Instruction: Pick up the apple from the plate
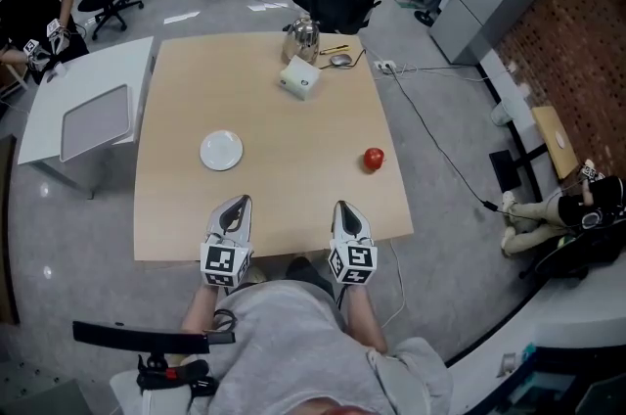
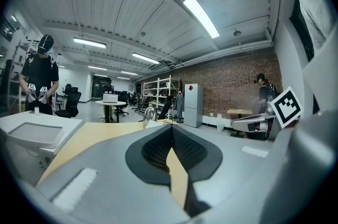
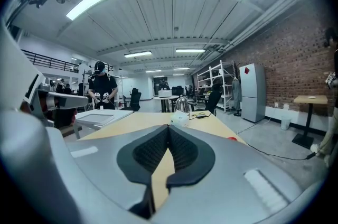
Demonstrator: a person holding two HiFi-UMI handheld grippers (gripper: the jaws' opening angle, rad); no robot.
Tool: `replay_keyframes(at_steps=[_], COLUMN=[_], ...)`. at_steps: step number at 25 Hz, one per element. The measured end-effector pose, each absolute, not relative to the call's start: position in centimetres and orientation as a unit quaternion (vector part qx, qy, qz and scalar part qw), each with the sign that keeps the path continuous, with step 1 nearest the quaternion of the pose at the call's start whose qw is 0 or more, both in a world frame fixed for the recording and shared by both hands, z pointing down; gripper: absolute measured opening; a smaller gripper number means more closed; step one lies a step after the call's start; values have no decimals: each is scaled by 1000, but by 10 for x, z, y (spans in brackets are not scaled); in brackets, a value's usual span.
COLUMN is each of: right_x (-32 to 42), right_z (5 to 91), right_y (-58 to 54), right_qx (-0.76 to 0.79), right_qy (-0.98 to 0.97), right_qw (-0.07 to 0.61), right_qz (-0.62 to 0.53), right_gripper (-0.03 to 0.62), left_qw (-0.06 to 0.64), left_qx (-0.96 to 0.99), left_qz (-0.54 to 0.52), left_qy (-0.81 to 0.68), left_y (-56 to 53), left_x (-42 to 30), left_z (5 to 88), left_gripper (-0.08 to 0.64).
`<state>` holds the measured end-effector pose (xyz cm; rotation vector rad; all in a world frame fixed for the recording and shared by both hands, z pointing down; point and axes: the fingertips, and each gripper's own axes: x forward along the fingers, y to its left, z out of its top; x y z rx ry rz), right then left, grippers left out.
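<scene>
Your left gripper (image 1: pixel 235 206) and right gripper (image 1: pixel 346 209) are both clenched, empty. Ahead and slightly right of the right one, the small round red apple (image 1: pixel 374 159) sits on the table (image 1: pixel 293 134), apart from the white plate (image 1: pixel 221 150).

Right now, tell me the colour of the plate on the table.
The plate is plain white; the head view shows it best.

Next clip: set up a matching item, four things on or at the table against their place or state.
1 apple
2 plate
3 kettle
4 right gripper

A far edge of the table
B near edge, jaws shut
C empty, on the left half
D lying on bare wood, right side

Pairs: 1-D, 2-C, 3-A, 4-B
</scene>
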<state>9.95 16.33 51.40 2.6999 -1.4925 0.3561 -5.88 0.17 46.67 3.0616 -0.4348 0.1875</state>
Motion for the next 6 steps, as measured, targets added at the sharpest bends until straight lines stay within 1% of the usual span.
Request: replay_keyframes(at_steps=[6], right_x=[98], right_z=[513], right_y=[161], right_qx=[868], right_qy=[-482], right_qw=[17], right_qz=[115], right_gripper=[6], left_qw=[21], left_qx=[988], left_qz=[60], left_qy=[-141], left_y=[0], left_x=[-60], left_z=[464], left_gripper=[18])
